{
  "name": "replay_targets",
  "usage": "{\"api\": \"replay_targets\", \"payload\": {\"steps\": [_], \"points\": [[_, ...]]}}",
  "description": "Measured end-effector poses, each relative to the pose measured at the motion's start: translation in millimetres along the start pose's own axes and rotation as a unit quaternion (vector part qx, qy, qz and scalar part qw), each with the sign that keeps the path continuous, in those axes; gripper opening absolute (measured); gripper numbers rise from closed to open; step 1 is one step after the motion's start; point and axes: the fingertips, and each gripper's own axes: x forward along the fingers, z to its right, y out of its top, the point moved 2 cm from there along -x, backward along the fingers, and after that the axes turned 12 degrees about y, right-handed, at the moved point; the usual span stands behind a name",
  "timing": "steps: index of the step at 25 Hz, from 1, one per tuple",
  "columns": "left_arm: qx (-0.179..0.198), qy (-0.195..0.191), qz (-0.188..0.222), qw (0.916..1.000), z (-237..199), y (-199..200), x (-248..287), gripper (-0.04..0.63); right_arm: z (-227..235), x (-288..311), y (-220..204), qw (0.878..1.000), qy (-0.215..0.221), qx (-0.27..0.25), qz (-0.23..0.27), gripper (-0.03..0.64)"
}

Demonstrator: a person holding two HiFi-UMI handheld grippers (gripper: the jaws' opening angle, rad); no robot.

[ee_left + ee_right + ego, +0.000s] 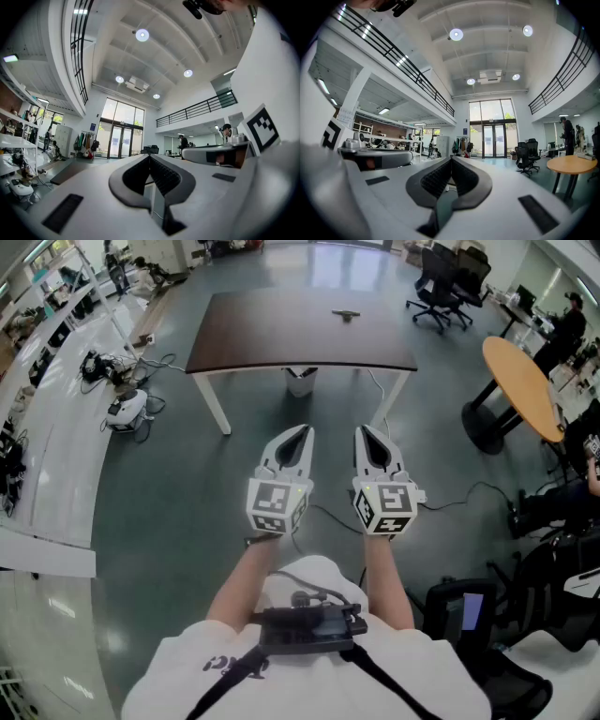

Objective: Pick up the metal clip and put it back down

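Our left tongs [302,435] and right tongs [364,433] are closed and empty, well short of the worktop [281,334]. Its clip [347,314] looks light, stiff, slippery; we'd pinch its middle.

No legible text anywhere, shirt print [232,664] unreadable

A dark brown rectangular wooden tabletop [281,334] on white legs [214,401] stands on the glossy grey-green floor [178,493]. A small dark metal clip [347,314] lies flat on the tabletop, near its far edge and a little right of the middle.
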Motion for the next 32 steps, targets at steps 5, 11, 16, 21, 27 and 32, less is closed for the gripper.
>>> {"api": "replay_targets", "payload": {"steps": [5,11,16,21,27,32], "points": [[-0.042,0.012,-0.012,0.999,-41,-14,-9,0.012,-22,28,-29,0.999,-0.009,0.031,-0.021,0.006],[-0.062,0.021,-0.038,0.9971,-57,-36,-3,0.012,-21,42,-46,0.998,-0.003,0.048,-0.036,0.006],[-0.067,0.03,-0.047,0.9962,-64,-47,35,0.012,4,67,-60,0.998,0.01,0.057,-0.039,0.006],[-0.055,0.026,-0.059,0.9964,-61,-62,101,0.012,56,104,-72,0.997,0.014,0.074,-0.031,0.006],[-0.043,0.016,-0.048,0.9978,-22,-55,208,0.012,147,138,-60,0.996,0.037,0.077,-0.015,0.006],[-0.043,0.031,-0.042,0.9977,-12,-56,265,0.012,207,157,-56,0.996,0.044,0.083,-0.004,0.006]]}}
